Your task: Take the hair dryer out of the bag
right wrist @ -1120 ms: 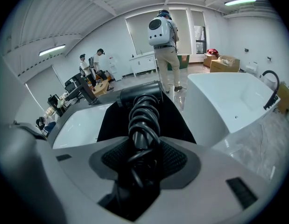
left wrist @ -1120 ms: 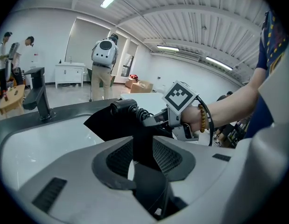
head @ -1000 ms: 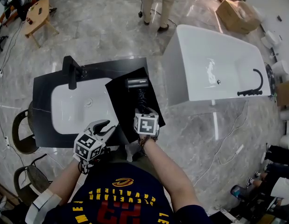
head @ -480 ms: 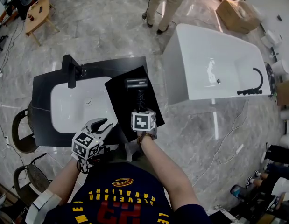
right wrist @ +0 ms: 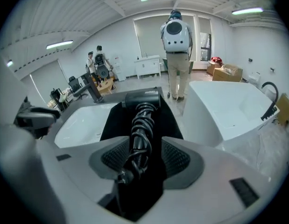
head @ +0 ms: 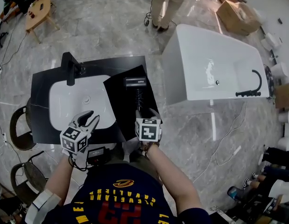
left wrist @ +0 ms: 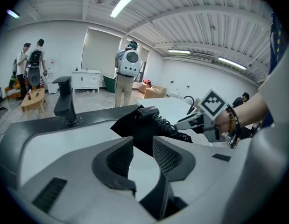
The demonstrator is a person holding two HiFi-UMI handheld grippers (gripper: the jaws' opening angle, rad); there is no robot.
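Glossy marble floor (head: 111, 27), flat black bag (head: 118, 99), cord-wrapped hair dryer (head: 136, 82)

1. The person wears a navy T-shirt (head: 121, 199) printed with arched yellow lettering, a small yellow-and-red crest and large red numerals.
2. A white band (head: 44, 203) with a dark stripe wraps the left arm.
3. A beaded bracelet (left wrist: 230, 122) circles the right wrist.
4. The left gripper (head: 89, 117) has a pale grey shell, and its jaws carry dark pads with a fine grid texture.
5. The right gripper (head: 147, 112) matches it, with the same pale shell and dark gridded pads.
6. Each gripper bears a white cube, the left cube (head: 74, 141) and the right cube (head: 149, 130), faced with black square markers.
7. Small dark rectangular slots mark both shells in the gripper views.
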